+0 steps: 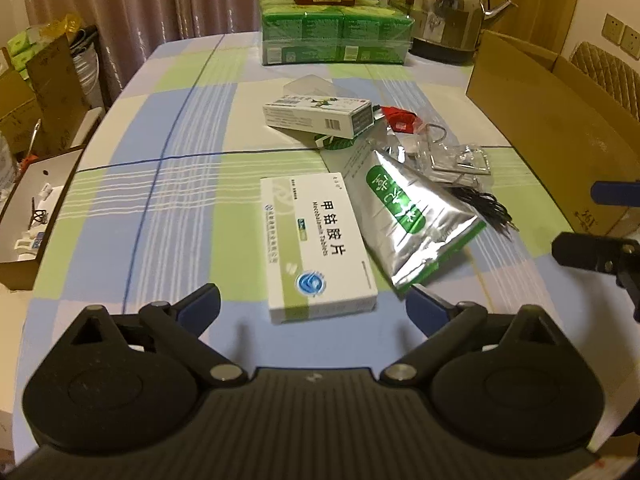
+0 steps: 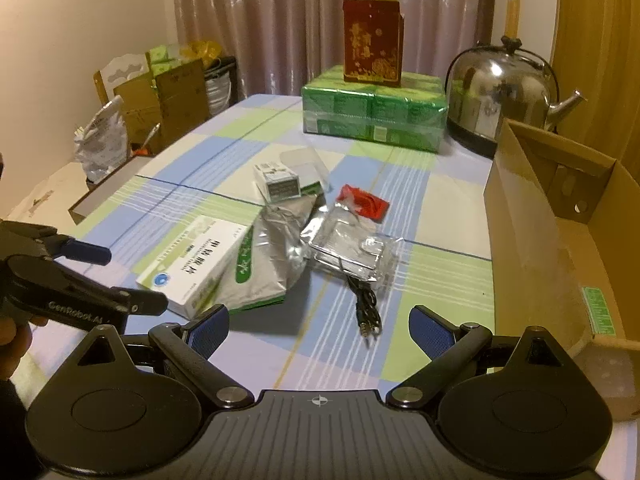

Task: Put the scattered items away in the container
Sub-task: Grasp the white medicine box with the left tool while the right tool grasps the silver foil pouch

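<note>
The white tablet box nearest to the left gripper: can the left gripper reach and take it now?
Probably yes. The left gripper stands open just before the near end of the white tablet box, with nothing between. The silver pouch lies close along one side and may hinder that finger.

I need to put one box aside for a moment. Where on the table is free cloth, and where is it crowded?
Free: the checked cloth left of the white medicine box, and the strip between the clutter and the green packs. Crowded: the middle, around the silver pouch, the clear bags, the black cable.
</note>
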`<state>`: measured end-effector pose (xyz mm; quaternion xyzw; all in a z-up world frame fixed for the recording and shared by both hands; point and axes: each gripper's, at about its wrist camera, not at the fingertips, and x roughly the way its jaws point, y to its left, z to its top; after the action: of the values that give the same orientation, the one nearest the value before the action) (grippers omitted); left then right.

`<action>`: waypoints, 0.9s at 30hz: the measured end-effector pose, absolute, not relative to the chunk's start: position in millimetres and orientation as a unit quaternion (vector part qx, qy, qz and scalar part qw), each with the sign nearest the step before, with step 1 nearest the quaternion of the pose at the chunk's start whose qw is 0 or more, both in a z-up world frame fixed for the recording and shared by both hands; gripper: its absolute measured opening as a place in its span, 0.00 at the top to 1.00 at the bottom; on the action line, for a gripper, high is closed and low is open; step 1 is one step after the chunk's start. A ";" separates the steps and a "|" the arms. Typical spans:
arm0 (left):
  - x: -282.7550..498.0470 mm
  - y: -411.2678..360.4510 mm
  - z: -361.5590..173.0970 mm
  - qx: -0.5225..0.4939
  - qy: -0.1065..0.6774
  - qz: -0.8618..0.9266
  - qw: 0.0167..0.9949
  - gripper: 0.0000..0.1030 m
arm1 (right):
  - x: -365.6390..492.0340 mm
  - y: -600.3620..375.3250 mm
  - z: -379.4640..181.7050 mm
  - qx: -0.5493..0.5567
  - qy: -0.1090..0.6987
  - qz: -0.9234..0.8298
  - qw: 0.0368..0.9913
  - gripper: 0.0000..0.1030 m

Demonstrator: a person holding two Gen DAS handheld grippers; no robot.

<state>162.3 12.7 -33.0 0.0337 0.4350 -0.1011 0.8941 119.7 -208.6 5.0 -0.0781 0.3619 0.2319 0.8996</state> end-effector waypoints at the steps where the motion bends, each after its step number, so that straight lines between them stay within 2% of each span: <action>1: 166.3 11.7 -35.3 0.035 0.435 -0.101 0.894 0.09 | 122.0 -208.1 3.3 -0.079 0.364 0.232 0.899 0.09; 10: 197.0 5.9 -52.4 0.036 0.445 -0.110 0.888 0.16 | 138.4 -205.6 -8.2 -0.081 0.370 0.230 0.896 0.09; 12: 202.3 5.5 -56.4 0.034 0.449 -0.106 0.887 0.26 | 140.6 -204.7 -10.2 -0.083 0.371 0.231 0.896 0.09; 14: 206.0 6.1 -60.1 0.031 0.454 -0.104 0.884 0.31 | 143.2 -204.0 -11.8 -0.083 0.371 0.230 0.896 0.09; 27: 197.6 38.8 -58.4 0.042 0.454 -0.078 0.886 0.35 | 154.3 -174.8 -18.9 -0.097 0.365 0.261 0.888 0.09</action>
<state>197.6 38.8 -58.4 0.0418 0.4544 -0.0782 0.8864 154.3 -174.8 -18.9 -0.0966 0.3649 0.2610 0.8885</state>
